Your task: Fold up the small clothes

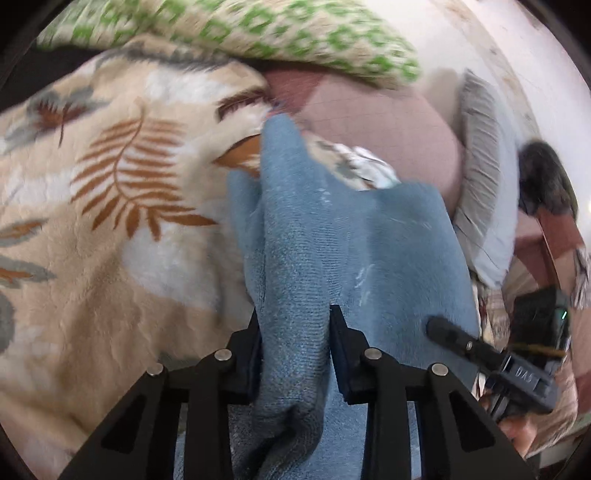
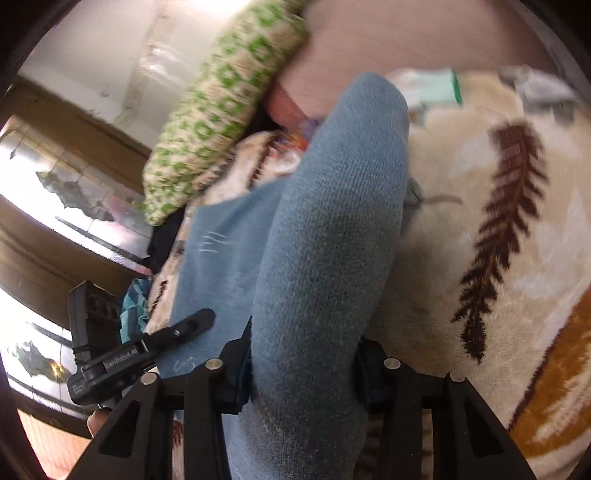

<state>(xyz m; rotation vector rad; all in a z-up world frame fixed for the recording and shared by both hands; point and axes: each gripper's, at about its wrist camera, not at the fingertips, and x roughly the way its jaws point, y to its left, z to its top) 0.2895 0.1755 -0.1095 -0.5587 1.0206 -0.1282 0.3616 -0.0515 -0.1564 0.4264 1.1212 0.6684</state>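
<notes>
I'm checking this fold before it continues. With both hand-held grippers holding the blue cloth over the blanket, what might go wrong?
1. The blue cloth is bunched in the left hand-held gripper, so the fold may come out crooked.
2. The right hand-held gripper holds a thick roll that may slip.
3. The cloth could drag the leaf-print blanket.

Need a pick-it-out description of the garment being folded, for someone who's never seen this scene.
Start at the cream fleece blanket with rust fern leaves. Draped over it, below the green-patterned pillow, lies the blue cloth, with bunched folds between each gripper's fingers. It is the only plain dusty-blue, towel-textured piece among patterned fabrics.
</notes>
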